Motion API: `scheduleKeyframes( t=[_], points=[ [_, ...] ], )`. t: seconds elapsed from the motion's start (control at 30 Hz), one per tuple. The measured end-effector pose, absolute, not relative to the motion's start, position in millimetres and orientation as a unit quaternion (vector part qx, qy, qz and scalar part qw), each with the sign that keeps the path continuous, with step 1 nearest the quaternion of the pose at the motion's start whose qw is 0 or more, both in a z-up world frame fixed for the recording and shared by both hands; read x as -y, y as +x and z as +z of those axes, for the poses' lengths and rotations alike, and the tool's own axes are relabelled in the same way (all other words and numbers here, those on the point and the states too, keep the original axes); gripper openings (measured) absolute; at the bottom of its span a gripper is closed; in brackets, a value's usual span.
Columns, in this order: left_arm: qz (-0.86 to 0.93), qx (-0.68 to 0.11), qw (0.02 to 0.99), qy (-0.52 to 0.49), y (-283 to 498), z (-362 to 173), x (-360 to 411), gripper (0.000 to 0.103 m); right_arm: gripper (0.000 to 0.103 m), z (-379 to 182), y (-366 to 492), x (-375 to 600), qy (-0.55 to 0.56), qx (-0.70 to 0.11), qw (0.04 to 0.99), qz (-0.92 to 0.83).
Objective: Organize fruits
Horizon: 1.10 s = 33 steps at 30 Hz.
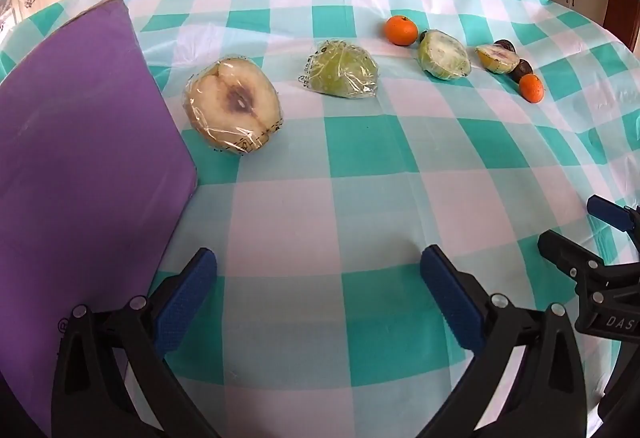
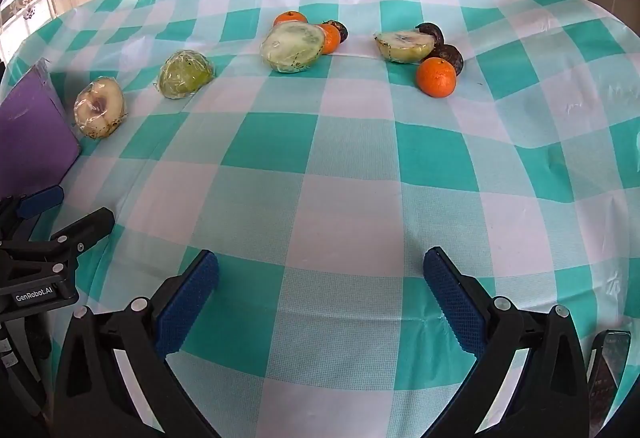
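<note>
4 wrapped fruit halves [image 2: 292, 46] lie well beyond both gaping, seemingly empty tongs [image 2: 320, 302].

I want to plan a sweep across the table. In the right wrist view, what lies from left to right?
purple board → wrapped half fruit with the brown core → wrapped green fruit half → wrapped pale green half → wrapped yellow-rimmed half → front mandarin. The fruits tucked behind these overlap and are left out.
</note>
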<state>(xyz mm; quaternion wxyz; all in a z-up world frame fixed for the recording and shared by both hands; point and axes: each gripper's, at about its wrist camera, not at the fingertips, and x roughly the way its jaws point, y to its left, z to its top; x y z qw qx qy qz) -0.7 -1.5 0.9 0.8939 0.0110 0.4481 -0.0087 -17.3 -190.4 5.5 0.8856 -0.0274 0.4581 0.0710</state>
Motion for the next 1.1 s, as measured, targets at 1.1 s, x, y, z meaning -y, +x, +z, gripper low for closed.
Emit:
scheduleKeyframes(
  t=[1.1],
  points=[
    [-0.013,-0.448,0.894,0.014,-1.1,1.3,0.7,0.102,0.099,5.1,-17.9,191.9,-0.026,-0.457,0.886,0.071]
  ],
)
